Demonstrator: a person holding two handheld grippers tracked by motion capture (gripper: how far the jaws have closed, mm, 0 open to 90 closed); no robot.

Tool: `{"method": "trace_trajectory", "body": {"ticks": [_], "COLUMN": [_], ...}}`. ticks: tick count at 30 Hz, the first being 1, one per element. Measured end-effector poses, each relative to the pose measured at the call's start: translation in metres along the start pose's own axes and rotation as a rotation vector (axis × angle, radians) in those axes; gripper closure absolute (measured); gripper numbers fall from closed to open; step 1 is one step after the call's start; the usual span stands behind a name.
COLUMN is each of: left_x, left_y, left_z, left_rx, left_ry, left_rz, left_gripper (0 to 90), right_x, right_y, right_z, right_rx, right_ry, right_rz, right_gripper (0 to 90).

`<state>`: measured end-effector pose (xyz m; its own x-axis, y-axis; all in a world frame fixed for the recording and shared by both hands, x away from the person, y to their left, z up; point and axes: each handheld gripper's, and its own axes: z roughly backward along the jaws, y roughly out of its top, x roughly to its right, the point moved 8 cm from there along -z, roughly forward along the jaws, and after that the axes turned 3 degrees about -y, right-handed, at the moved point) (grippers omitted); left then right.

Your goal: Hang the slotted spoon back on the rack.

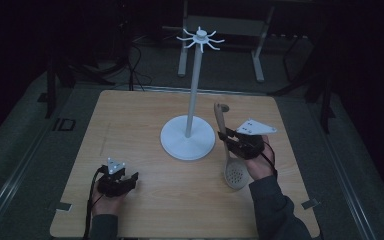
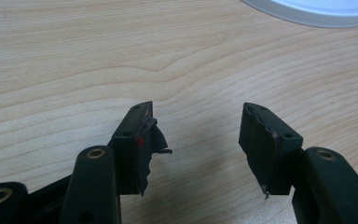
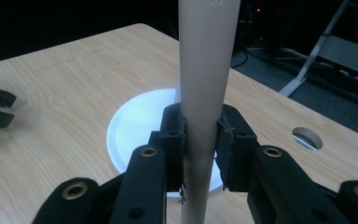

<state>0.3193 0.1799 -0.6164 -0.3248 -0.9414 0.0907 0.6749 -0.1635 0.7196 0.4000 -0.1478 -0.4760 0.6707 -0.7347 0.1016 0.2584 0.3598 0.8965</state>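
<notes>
Your right gripper (image 1: 228,138) clamped on pale wooden handle of slotted spoon (image 1: 228,150), jaws pressing both sides of shaft. Spoon just right of white metal hook stand (image 1: 188,137), handle tip up, perforated bowl nearest you. Your left gripper (image 1: 125,181) well left of stand, near you; jaws apart, nothing between, over light wooden table (image 1: 130,120).

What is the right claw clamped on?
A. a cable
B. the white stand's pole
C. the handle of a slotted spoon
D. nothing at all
C: the right claw pinches the slotted spoon by its pale handle, its perforated head hanging toward the table.
</notes>
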Motion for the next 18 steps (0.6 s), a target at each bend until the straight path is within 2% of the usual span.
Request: {"method": "trace_trajectory", "body": {"ticks": [18], "left_x": [-0.001], "left_y": [0.0], "left_z": [0.001], "left_rx": [0.001], "left_ry": [-0.002], "left_rz": [0.001], "left_gripper": [45.4], "right_x": [-0.003], "right_y": [0.019], "right_z": [-0.001], "right_rx": [0.085], "right_ry": [-0.001], "right_rz": [-0.005], "right_gripper": [73.9]}}
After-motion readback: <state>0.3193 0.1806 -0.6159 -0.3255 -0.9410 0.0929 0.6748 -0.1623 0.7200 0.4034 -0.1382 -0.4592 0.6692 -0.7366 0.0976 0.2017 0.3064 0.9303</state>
